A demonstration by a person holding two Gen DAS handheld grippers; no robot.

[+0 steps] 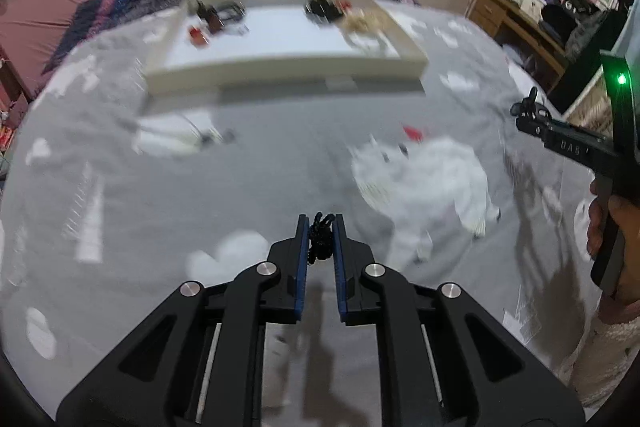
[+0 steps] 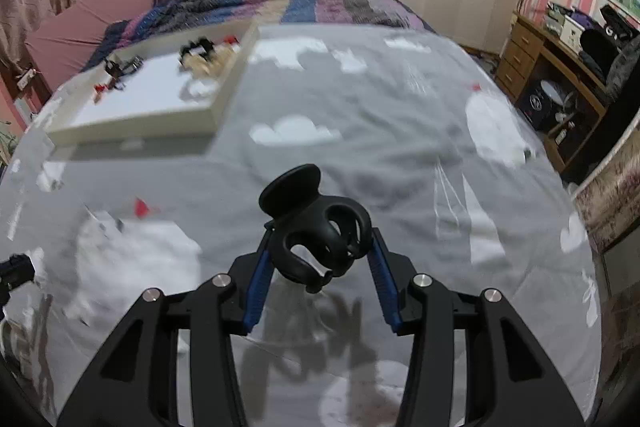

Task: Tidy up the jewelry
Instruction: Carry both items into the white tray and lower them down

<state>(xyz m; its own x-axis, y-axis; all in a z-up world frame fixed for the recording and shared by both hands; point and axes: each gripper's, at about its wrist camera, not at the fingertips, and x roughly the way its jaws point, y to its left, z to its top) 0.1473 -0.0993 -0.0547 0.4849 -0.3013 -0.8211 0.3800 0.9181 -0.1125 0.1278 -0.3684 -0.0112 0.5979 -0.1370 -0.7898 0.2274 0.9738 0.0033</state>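
**Two claws, each gripping a piece above the bed**

Both claws hang over a grey bedspread (image 2: pixel 360 115) printed with white clouds. The left claw (image 1: pixel 320 223) is clenched almost fully on a short black bead string (image 1: pixel 320 239), which is pinched between the blue pads (image 1: pixel 303 251) and pokes out just past the tips. The right claw (image 2: pixel 320 255) is grasping a black hair clip (image 2: pixel 316 227); its pads press the clip's looped body from either side, and the clip's rounded handle sticks up beyond the fingertips.

Farther up the bed lies a shallow cream tray (image 1: pixel 280 67) with a white floor. Small dark and red pieces sit in its far left part, and a dark piece beside a pale tangle in its far right; blur hides what they are. A small red item (image 1: pixel 412 133) lies loose on the bedspread, near a large white print.

At the edge of the left wrist view, a hand (image 1: pixel 616 227) holds the right claw's handle.
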